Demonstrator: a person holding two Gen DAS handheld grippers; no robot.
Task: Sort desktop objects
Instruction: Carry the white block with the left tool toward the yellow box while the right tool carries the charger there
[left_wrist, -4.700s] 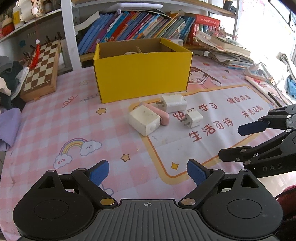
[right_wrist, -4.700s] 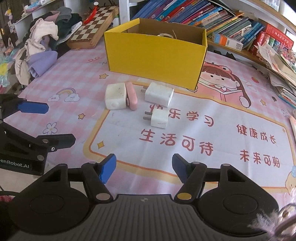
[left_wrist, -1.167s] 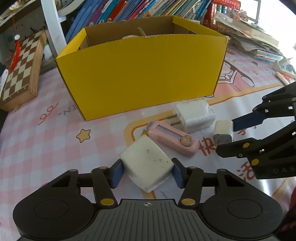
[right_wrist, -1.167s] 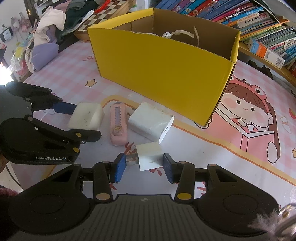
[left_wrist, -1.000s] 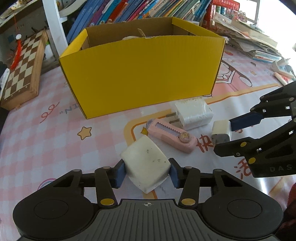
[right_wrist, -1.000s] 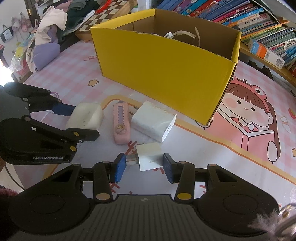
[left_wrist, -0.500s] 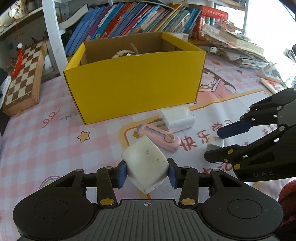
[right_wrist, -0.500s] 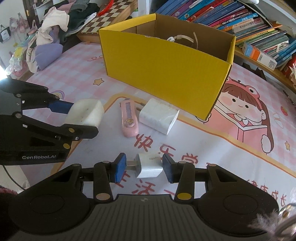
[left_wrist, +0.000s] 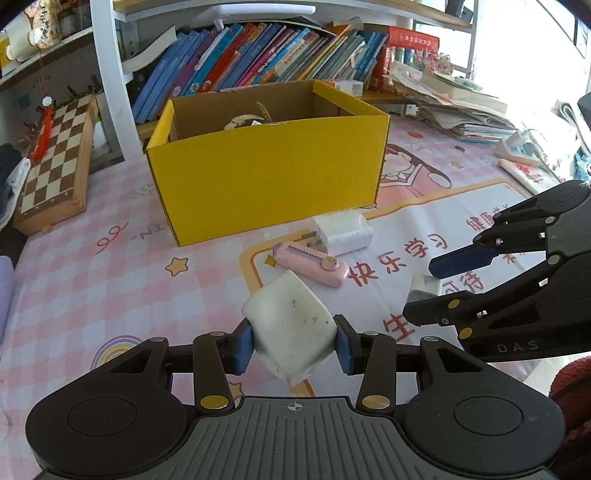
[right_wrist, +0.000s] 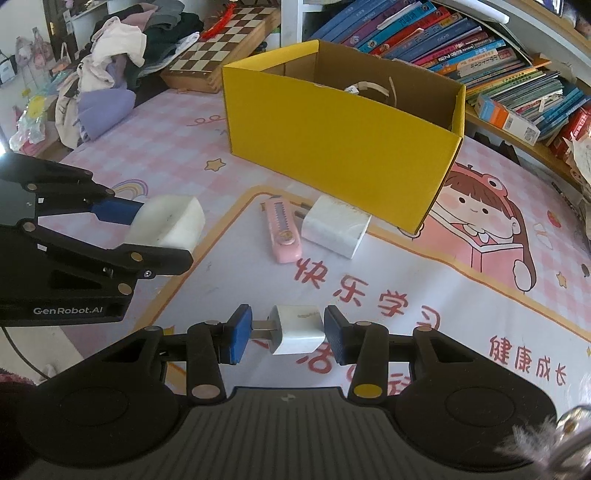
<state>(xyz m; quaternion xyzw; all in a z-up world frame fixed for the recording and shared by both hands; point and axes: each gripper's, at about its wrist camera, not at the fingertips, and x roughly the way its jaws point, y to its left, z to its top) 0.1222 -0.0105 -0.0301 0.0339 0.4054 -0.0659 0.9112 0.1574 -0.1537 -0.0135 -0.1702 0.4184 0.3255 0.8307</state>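
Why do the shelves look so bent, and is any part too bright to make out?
Left wrist view: the fisheye lens bows the bookshelf, and window glare washes out the upper right corner; the yellow box stays sharp. Right wrist view: the same curving toward the edges, even light, and a blurred fuzzy tuft at the bottom right.

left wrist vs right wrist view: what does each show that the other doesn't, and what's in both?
Left wrist only: the power strip and paper stacks by the window.

Right wrist only: the clothes pile and the cartoon girl print on the mat.

Both: yellow box with something pale inside, pink utility knife and large white charger lying on the mat, chessboard, books, left gripper shut on the white block, right gripper shut on the small white plug.
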